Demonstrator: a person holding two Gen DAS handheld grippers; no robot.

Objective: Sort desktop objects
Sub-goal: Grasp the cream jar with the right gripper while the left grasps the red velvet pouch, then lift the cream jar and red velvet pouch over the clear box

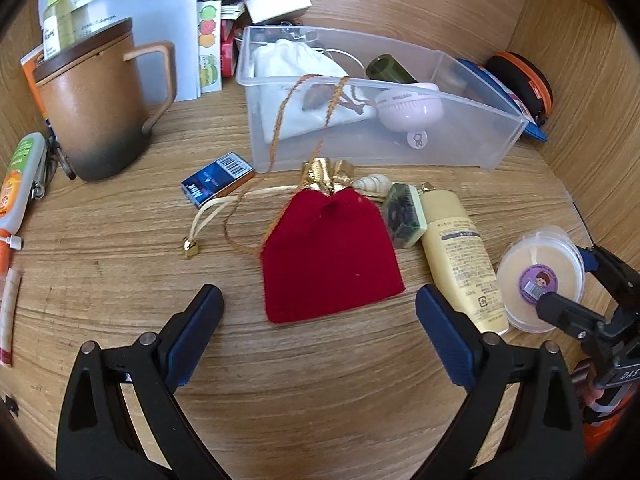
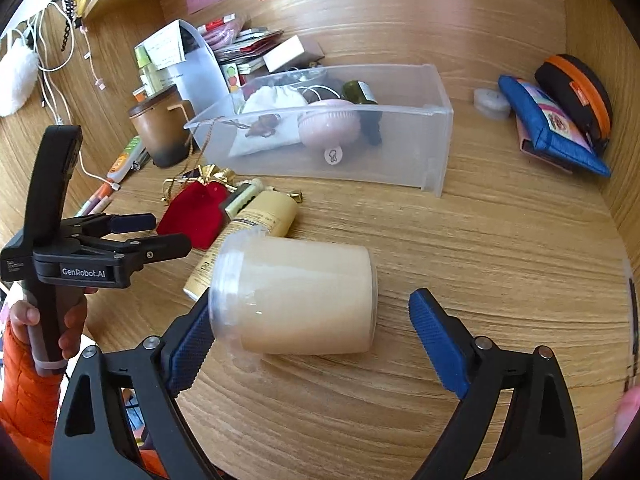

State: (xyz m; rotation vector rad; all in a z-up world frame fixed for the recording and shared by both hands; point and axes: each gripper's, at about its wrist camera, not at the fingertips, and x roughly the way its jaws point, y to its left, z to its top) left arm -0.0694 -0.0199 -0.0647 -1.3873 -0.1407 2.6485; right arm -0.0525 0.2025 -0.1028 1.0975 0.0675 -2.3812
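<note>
A red velvet pouch (image 1: 328, 256) with a gold top lies flat on the wooden desk, and its gold cord is draped over the clear plastic bin (image 1: 400, 152). My left gripper (image 1: 318, 312) is open, its fingers on either side of the pouch's near edge and not touching it. A cream-filled clear jar (image 2: 296, 296) lies on its side. My right gripper (image 2: 312, 312) is open around the jar: the left pad is at its lid end and the right pad stands clear of its base. A yellow tube (image 1: 460, 256) lies between the pouch and the jar.
The bin (image 2: 320, 160) holds a white pouch, a pink round device and a green bottle. A brown mug (image 1: 96, 112), a small blue box (image 1: 218, 180), a green stamp block (image 1: 402, 216) and a shell are close by. A blue pouch (image 2: 552, 124) and a black-orange case (image 2: 576, 92) lean against the right wall.
</note>
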